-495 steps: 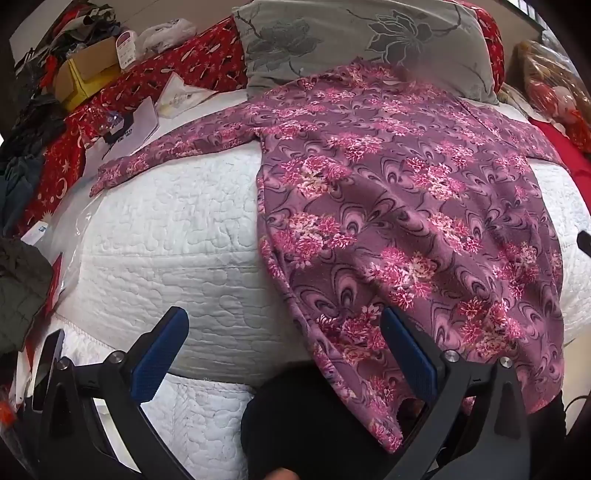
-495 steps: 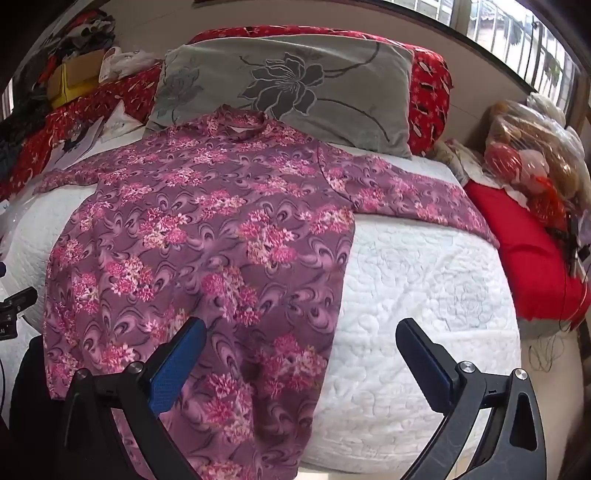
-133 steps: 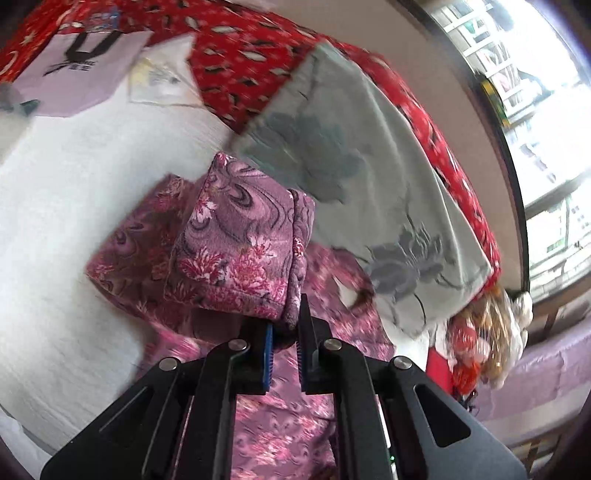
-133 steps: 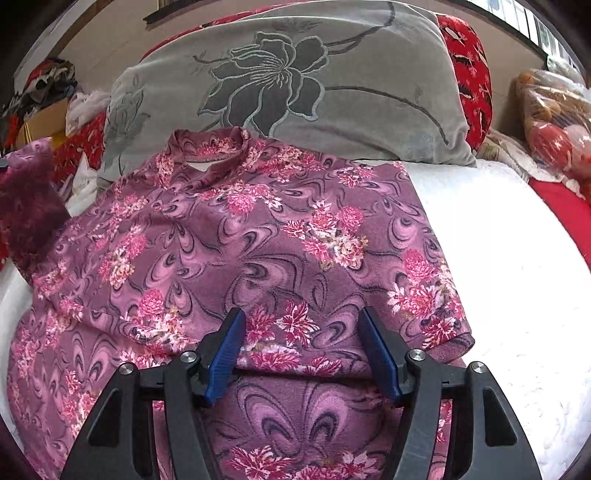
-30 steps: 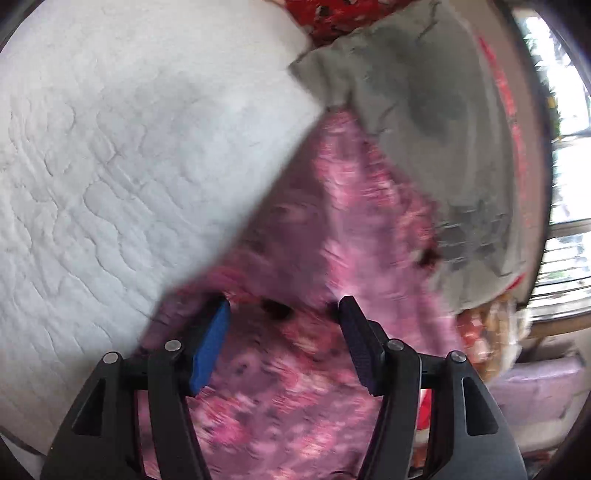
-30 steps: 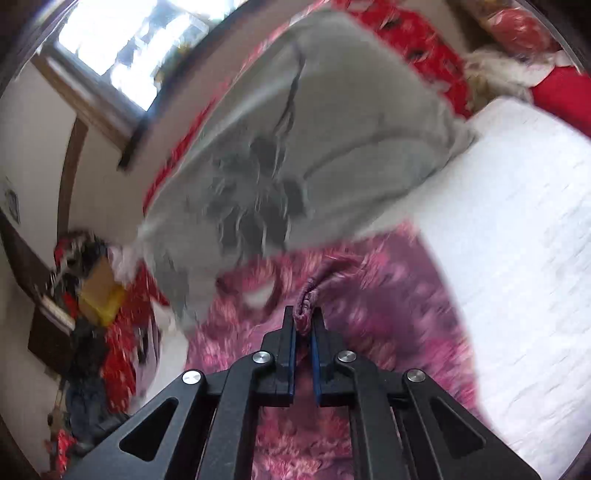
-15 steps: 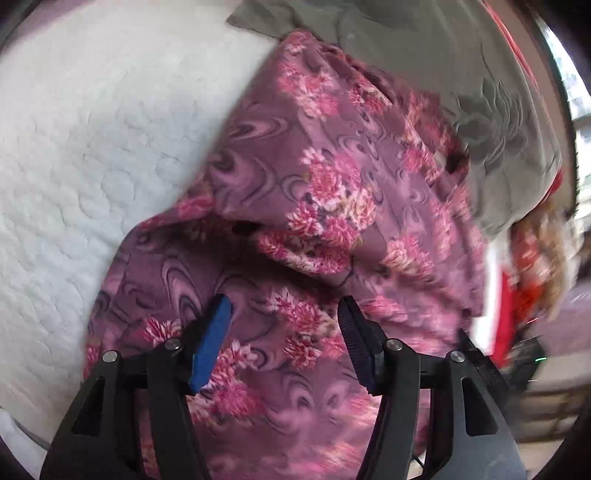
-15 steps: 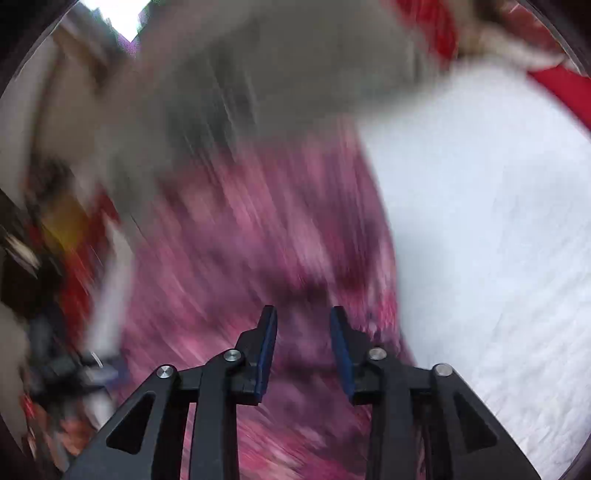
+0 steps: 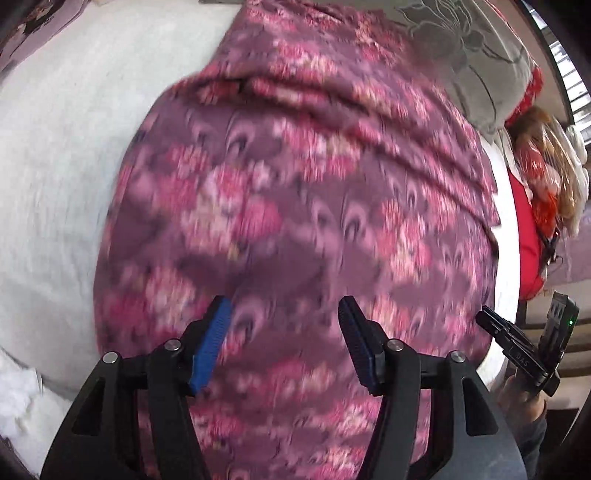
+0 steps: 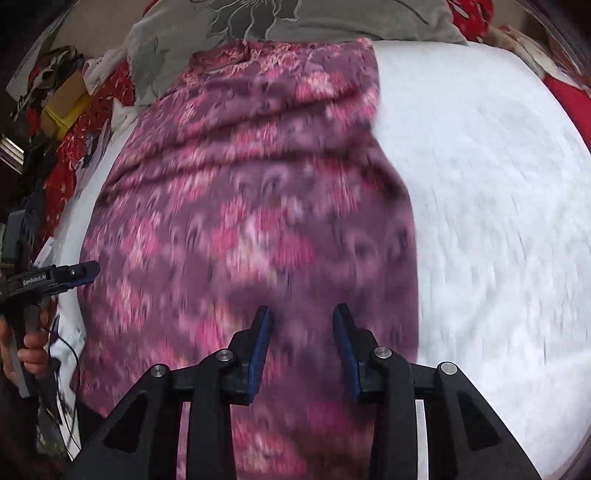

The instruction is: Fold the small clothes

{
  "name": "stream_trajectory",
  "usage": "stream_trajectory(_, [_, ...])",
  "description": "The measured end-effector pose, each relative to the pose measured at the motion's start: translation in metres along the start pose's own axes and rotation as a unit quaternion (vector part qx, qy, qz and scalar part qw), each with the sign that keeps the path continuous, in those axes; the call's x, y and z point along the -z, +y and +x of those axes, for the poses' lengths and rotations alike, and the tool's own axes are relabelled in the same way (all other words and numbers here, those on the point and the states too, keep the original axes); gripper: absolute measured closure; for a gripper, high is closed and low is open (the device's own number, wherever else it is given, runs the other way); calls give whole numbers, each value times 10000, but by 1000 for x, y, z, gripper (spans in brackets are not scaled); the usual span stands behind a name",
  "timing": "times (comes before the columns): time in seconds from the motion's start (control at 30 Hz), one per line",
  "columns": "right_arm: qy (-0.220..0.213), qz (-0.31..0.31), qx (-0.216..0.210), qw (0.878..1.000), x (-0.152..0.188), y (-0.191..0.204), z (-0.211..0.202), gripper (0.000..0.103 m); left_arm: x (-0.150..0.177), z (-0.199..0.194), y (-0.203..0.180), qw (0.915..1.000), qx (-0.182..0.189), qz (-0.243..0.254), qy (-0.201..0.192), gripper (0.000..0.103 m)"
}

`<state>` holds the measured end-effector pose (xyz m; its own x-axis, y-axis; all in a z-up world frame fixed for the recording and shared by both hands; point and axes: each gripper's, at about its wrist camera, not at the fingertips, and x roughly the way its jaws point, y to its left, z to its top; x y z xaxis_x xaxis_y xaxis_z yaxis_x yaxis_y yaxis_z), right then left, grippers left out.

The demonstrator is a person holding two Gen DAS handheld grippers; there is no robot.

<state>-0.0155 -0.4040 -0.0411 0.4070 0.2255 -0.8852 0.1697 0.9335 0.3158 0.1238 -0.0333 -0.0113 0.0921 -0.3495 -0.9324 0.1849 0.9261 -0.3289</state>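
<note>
A purple garment with pink flowers (image 9: 295, 206) lies on the white quilted bed (image 9: 55, 155), both sleeves folded in so it forms a long narrow strip running toward me. It also shows in the right wrist view (image 10: 251, 229). My left gripper (image 9: 284, 332) is open and empty above the garment's lower part. My right gripper (image 10: 303, 339) is open and empty above the same area, nearer the garment's right edge. Both views are motion-blurred.
A grey flowered pillow (image 10: 295, 18) lies at the head of the bed beyond the collar. Red bedding and clutter (image 10: 66, 110) sit at the left, a red cushion and bags (image 9: 535, 177) at the right. White quilt (image 10: 498, 221) extends right of the garment.
The right gripper let go of the garment fold and opened. Both grippers pulled back from the collar end toward the garment's lower part.
</note>
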Motion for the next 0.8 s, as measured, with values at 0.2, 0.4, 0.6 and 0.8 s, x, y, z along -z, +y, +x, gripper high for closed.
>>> stream_trajectory(0.2, [-121, 208, -65, 9997, 51, -6, -22, 67, 33, -22, 30, 9993, 194, -190, 245, 43])
stream_trajectory(0.4, [-108, 642, -322, 9974, 108, -33, -35, 52, 75, -46, 87, 9982, 87, -513, 292, 43])
stream_trajectory(0.6, [207, 1140, -877, 9894, 157, -57, -8, 52, 109, -43, 124, 9914, 538, -980, 687, 43])
stream_trajectory(0.8, [-81, 1517, -1382, 9787, 167, -68, 16, 40, 121, -48, 129, 9854, 961, -1144, 812, 43])
